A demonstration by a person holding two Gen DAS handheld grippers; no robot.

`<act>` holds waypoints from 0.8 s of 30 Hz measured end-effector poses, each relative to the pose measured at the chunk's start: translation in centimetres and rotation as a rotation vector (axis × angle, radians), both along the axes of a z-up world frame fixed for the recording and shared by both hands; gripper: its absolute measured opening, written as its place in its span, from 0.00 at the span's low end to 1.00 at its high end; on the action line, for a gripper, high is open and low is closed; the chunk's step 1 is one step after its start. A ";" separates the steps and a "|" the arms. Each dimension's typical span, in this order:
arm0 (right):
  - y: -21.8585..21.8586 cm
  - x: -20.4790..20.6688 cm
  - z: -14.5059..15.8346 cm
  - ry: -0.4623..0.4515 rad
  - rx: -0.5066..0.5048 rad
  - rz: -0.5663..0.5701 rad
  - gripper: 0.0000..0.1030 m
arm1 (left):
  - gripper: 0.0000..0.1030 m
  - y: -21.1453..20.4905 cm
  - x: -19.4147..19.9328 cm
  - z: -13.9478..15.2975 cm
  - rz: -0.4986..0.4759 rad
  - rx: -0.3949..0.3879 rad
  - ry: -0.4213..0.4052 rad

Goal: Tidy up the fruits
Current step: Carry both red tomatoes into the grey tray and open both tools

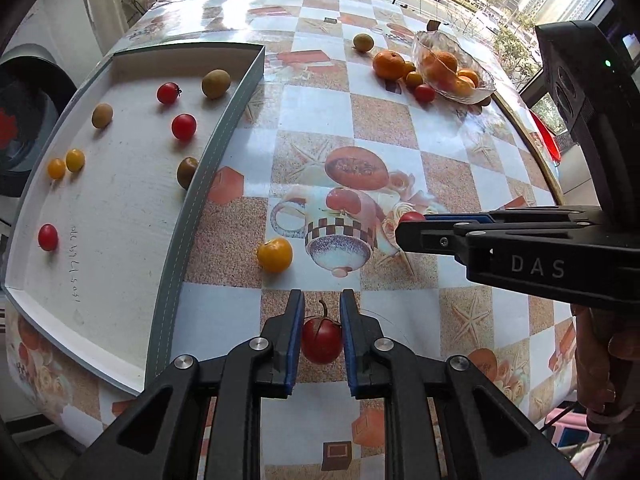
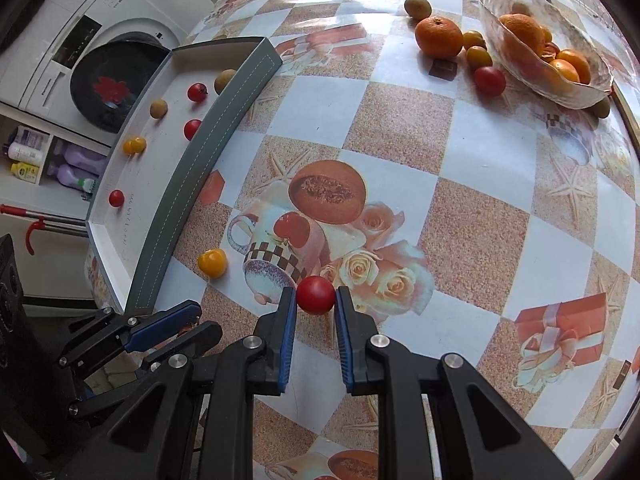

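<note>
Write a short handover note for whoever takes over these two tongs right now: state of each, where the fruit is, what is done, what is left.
Left tongs: closed on a red stemmed tomato.
Right tongs: closed on a round red tomato, near the table.
Box: three red tomatoes, two yellow, three green fruits inside.
Bowl: oranges.
Loose on the table: a yellow tomato by the box; an orange, a green fruit and small tomatoes by the bowl.
Left, probably: place both held tomatoes, then sort the loose fruit.
</note>
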State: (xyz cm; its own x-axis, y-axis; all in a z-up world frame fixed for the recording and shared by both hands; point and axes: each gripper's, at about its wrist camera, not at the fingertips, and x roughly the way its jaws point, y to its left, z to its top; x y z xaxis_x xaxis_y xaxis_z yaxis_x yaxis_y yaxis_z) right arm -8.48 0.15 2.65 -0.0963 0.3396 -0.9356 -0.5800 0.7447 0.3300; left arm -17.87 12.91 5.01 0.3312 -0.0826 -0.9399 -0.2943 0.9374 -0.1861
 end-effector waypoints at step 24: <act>5.1 -0.1 2.9 -0.046 0.038 -0.046 0.21 | 0.19 8.6 -1.2 4.6 0.086 0.040 -0.096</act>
State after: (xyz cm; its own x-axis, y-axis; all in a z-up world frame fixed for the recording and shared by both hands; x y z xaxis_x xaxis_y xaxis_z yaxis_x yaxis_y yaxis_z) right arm -8.59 5.23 5.51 -0.0371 0.3785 -0.9249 -0.5609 0.7581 0.3327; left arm -19.06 21.50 9.63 0.4240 -0.0132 -0.9056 -0.3569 0.9166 -0.1804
